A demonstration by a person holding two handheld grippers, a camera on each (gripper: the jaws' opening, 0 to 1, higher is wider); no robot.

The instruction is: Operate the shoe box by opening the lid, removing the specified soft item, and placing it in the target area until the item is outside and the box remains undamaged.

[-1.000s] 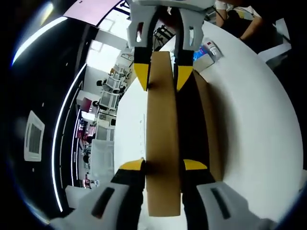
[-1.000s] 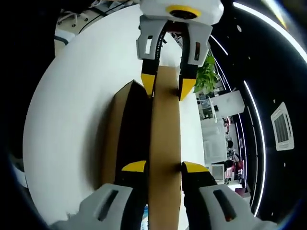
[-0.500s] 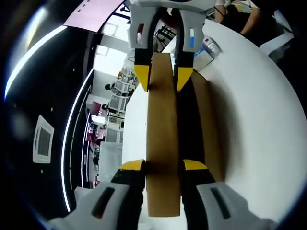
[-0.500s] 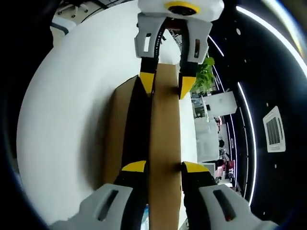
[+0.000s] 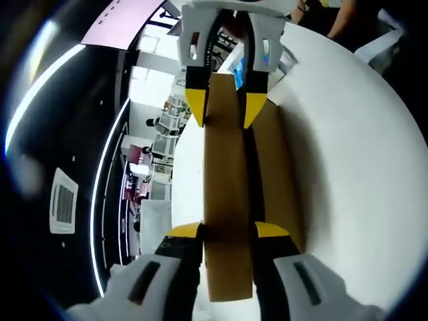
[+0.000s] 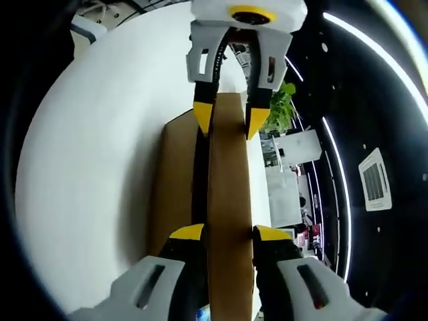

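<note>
In the left gripper view, the left gripper (image 5: 227, 233) had its yellow-tipped jaws clamped on the near end of the brown cardboard lid (image 5: 227, 200), which stood raised edge-on over the shoe box (image 5: 274, 174) on the white table (image 5: 354, 167). At the lid's far end the right gripper (image 5: 224, 110) pinched it too. In the right gripper view, the right gripper (image 6: 227, 234) gripped the near end of the lid (image 6: 229, 194), the left gripper (image 6: 226, 122) held the far end, and the box (image 6: 175, 180) lay on the table (image 6: 87, 167), a narrow dark gap showing between box and lid. A green plant (image 6: 277, 110) stood beyond.
</note>
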